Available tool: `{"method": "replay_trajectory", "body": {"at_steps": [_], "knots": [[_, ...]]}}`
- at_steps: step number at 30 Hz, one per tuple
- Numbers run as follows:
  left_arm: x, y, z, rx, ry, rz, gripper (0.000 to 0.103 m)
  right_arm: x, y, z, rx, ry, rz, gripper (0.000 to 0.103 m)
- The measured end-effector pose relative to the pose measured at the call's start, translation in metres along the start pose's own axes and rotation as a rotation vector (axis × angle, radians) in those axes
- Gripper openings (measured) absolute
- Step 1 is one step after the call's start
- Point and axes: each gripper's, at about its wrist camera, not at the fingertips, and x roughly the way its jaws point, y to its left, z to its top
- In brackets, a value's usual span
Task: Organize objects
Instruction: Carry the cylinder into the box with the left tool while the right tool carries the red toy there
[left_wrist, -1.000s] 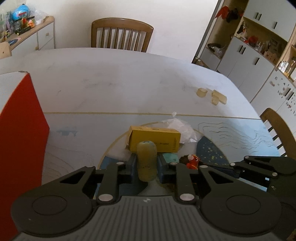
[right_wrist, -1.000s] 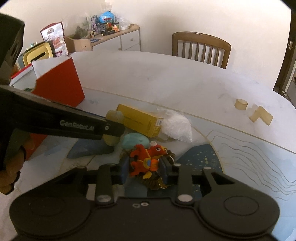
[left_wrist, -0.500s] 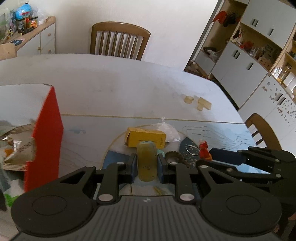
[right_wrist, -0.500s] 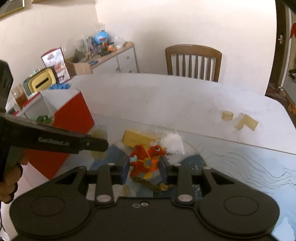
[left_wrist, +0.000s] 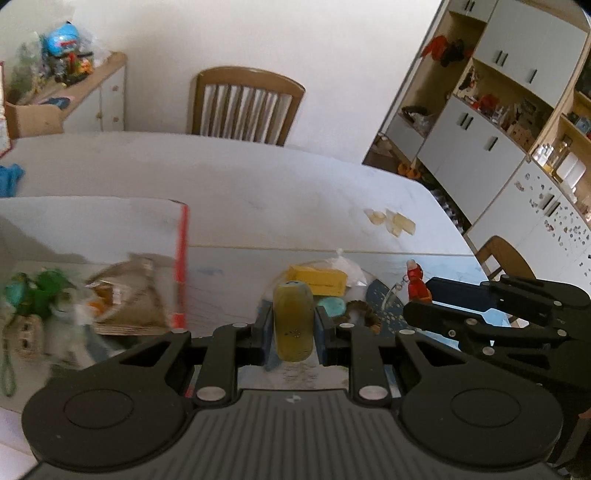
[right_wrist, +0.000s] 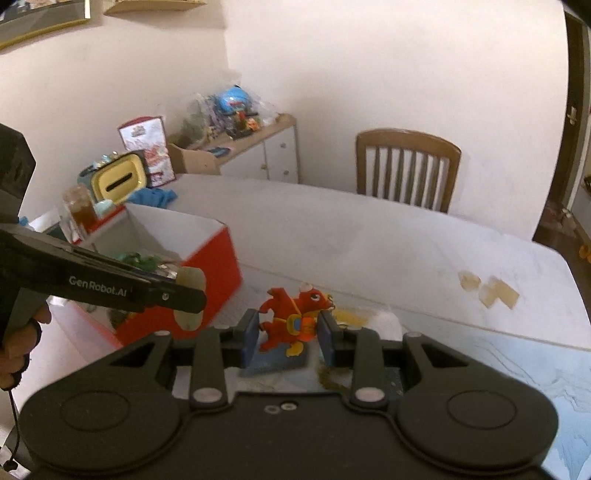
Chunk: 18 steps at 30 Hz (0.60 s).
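My left claw (left_wrist: 293, 325) pinches a rounded olive-yellow capsule-shaped object (left_wrist: 293, 323) beside the open red box (right_wrist: 210, 273) with white inner walls, while my right claw (right_wrist: 288, 332) grips a red rubbery dragon figurine (right_wrist: 291, 314) above the white table (right_wrist: 369, 236).

the left gripper (left_wrist: 293, 325) tilts downward with its jaws clamped on a yellowish capsule (left_wrist: 293, 325), a hand (right_wrist: 20, 339) at its handle, while the right gripper (right_wrist: 288, 332) beside it pinches a red toy (right_wrist: 291, 317) between its blue pads (right_wrist: 248, 338).
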Motion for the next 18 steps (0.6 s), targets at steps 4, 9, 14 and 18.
{"method": "replay_trajectory", "body": {"at_steps": [4, 9, 14, 18], "knots": [[-0.022, 0.025, 0.005, -0.001, -0.026, 0.025, 0.023, 0.002, 0.023, 0.011, -0.027, -0.012, 0.017, 0.033], [-0.046, 0.058, 0.009, 0.007, -0.049, 0.077, 0.023, 0.013, 0.056, 0.024, -0.066, -0.018, 0.032, 0.033], [-0.064, 0.096, 0.012, -0.007, -0.056, 0.117, 0.023, 0.027, 0.088, 0.036, -0.093, -0.017, 0.058, 0.033], [-0.073, 0.123, 0.013, -0.019, -0.051, 0.149, 0.023, 0.042, 0.114, 0.046, -0.12, -0.006, 0.077, 0.033]]}}
